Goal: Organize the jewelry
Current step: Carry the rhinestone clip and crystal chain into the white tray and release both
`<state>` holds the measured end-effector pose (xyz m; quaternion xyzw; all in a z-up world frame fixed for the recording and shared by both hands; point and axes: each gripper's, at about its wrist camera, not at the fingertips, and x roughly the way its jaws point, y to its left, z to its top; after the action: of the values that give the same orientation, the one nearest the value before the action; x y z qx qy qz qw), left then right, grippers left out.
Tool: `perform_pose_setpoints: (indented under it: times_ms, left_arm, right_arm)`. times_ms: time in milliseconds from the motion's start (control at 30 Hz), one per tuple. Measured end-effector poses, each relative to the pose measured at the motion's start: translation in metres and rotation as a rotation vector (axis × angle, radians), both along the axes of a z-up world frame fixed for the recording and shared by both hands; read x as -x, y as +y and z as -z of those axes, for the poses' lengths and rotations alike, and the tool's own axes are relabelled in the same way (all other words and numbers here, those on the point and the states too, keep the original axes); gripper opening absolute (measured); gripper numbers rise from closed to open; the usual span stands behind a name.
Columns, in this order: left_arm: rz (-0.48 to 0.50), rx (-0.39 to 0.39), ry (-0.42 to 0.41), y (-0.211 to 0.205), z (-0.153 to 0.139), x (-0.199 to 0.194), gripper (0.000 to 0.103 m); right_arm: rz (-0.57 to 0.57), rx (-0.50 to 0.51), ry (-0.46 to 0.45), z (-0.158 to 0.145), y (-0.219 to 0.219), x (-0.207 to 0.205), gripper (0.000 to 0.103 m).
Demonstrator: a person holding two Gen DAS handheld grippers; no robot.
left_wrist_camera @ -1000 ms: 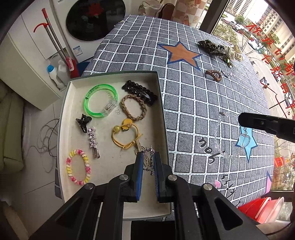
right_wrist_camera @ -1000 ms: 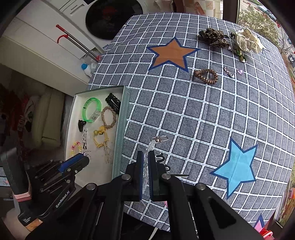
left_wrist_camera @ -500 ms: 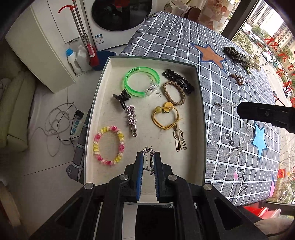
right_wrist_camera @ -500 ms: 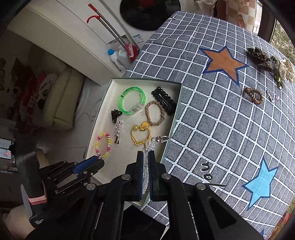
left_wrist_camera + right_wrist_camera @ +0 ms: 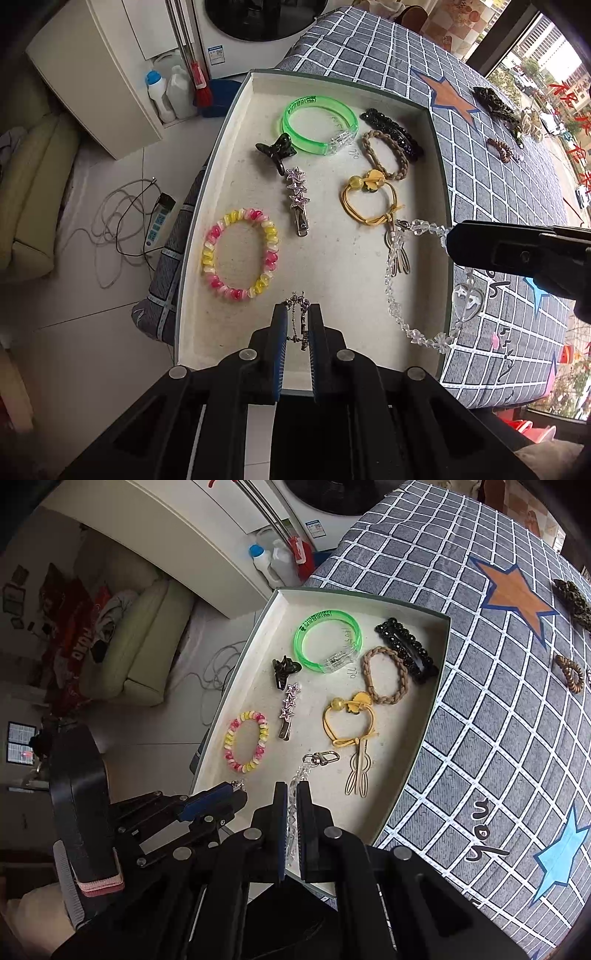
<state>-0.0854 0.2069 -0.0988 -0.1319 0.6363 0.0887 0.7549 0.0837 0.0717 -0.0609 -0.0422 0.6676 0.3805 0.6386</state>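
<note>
Jaws pinched — left gripper point(image 5: 295, 325) chain point(image 5: 300, 325), right gripper point(image 5: 291, 808) crystal strand point(image 5: 293, 812) — over tray point(image 5: 207, 206).

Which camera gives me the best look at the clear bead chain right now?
The left wrist view: the clear bead chain hangs as an open loop from the right gripper, heart charm visible. The right wrist view shows only a strand pinched between its fingers and the metal clasp.

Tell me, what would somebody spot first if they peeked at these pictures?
Probably the clear crystal bead chain with its heart charm, dangling from the right gripper over the tray's right edge. Next, the bright green bangle at the far end of the white tray and the pink-and-yellow bead bracelet near its left side. The left gripper pinches a small silver chain above the tray's near end.
</note>
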Motion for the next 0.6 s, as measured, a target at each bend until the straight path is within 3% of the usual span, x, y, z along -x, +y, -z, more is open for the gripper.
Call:
perform_pose_setpoints:
  times_ms: [600]
  left_arm:
    - [0.014, -0.001, 0.032, -0.010, 0.035, -0.018, 0.018]
  right_arm:
    - [-0.004, 0.097, 0.034, 0.056, 0.000, -0.012, 0.005]
